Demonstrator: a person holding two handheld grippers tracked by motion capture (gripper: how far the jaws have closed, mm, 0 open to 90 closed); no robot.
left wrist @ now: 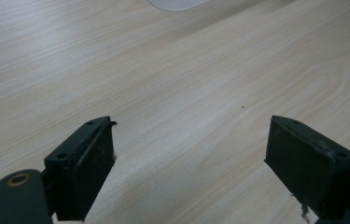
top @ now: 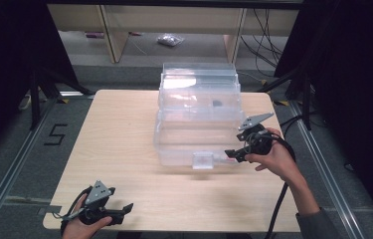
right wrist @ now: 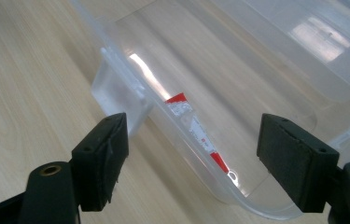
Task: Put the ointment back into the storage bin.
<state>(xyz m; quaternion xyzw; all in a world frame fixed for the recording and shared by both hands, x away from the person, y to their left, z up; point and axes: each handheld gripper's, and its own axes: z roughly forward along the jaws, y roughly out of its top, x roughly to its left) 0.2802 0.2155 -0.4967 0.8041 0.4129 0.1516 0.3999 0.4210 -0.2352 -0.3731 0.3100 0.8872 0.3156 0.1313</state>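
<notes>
A clear plastic box point(top: 197, 124) stands at the middle of the wooden table point(top: 119, 129), with its lid raised at the back. A clear latch tab point(top: 203, 160) hangs from its front wall. My right gripper point(top: 231, 154) is at the box's front right corner, open. In the right gripper view its jaws point(right wrist: 192, 123) stand on either side of the front rim point(right wrist: 238, 191) without touching it, just right of the latch tab point(right wrist: 112, 91). A red and white label point(right wrist: 196, 128) shows on that wall. My left gripper point(top: 126, 210) rests near the table's front left edge, open over bare wood point(left wrist: 191, 130).
The table's front edge runs just below my left hand. On the grey floor to the left is a black "5" mark point(top: 54, 134). Wooden shelf legs point(top: 114, 35) stand beyond the table, and black cables point(top: 268, 45) lie at the back right.
</notes>
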